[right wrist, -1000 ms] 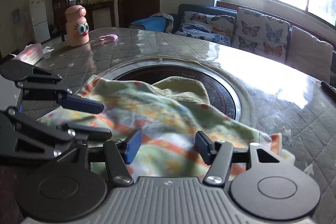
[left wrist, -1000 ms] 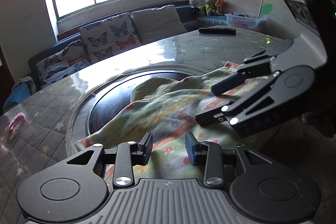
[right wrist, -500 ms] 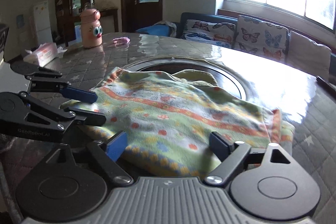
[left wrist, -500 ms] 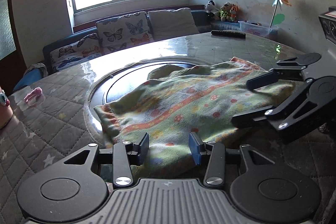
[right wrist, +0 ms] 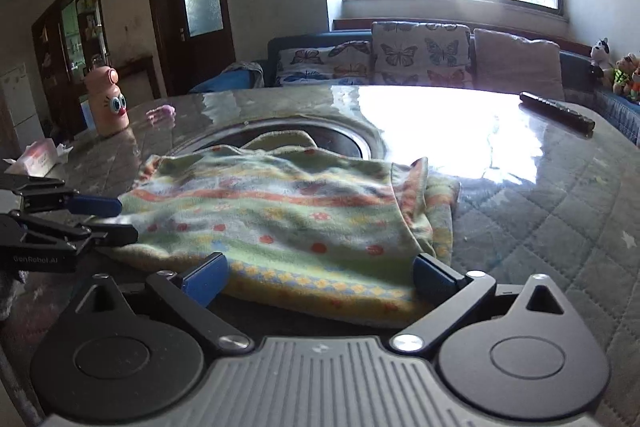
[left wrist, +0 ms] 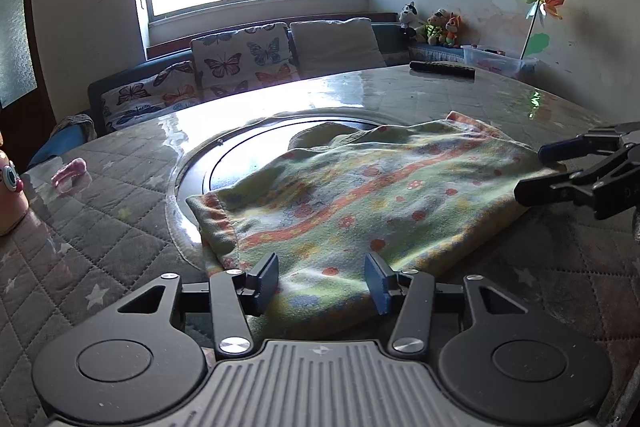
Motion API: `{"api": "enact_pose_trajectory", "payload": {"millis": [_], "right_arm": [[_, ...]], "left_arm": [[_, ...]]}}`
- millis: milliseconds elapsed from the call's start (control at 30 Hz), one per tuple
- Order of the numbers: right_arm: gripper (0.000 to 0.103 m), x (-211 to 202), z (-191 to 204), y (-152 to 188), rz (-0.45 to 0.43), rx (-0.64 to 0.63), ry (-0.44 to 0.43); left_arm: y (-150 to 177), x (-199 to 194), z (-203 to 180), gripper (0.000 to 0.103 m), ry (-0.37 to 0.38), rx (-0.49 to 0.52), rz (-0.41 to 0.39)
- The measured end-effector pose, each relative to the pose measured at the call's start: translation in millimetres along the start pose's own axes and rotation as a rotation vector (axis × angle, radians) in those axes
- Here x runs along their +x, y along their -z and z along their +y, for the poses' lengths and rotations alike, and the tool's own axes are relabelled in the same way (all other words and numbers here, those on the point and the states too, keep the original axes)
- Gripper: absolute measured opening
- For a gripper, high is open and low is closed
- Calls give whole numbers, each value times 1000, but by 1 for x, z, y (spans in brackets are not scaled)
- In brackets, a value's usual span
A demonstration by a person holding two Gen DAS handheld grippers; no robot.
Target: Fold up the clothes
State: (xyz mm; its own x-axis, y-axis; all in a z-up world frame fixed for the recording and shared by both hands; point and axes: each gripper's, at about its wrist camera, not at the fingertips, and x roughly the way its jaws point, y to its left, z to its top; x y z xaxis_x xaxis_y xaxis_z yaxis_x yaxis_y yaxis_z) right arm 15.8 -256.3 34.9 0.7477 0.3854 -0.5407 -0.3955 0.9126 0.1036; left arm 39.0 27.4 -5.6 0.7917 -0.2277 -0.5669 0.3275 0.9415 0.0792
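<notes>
Both claws are open and hold nothing. Left claw point(left wrist: 321, 281) sits at the near edge of the flowery cloth point(left wrist: 360, 195). Right claw point(right wrist: 320, 277) sits wide apart at its other side. That cloth lies folded on the round table point(left wrist: 100, 235), partly over the dark ring point(left wrist: 240, 163).

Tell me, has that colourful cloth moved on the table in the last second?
Yes. The cloth now lies flatter and nearer the camera, covering less of the dark round inset than a second ago.

garment point(left wrist: 360, 195): now flat on the table, released
left gripper point(left wrist: 322, 281): withdrawn, wider apart
right gripper point(right wrist: 320, 277): withdrawn, wider apart
</notes>
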Motion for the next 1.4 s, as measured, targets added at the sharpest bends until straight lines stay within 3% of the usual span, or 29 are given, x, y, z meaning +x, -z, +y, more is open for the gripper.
{"api": "enact_pose_trajectory", "payload": {"millis": [233, 700, 1133, 1400], "right_arm": [[103, 20, 5, -16, -5, -20, -30], [103, 42, -3, -12, 67, 6, -34], [103, 47, 7, -12, 95, -52, 9], [103, 49, 11, -12, 105, -79, 28]], "left_arm": [[0, -2, 5, 73, -28, -29, 2], [-3, 1, 17, 99, -70, -76, 9], [1, 6, 37, 103, -177, -120, 38], [7, -2, 38, 103, -219, -59, 30]]}}
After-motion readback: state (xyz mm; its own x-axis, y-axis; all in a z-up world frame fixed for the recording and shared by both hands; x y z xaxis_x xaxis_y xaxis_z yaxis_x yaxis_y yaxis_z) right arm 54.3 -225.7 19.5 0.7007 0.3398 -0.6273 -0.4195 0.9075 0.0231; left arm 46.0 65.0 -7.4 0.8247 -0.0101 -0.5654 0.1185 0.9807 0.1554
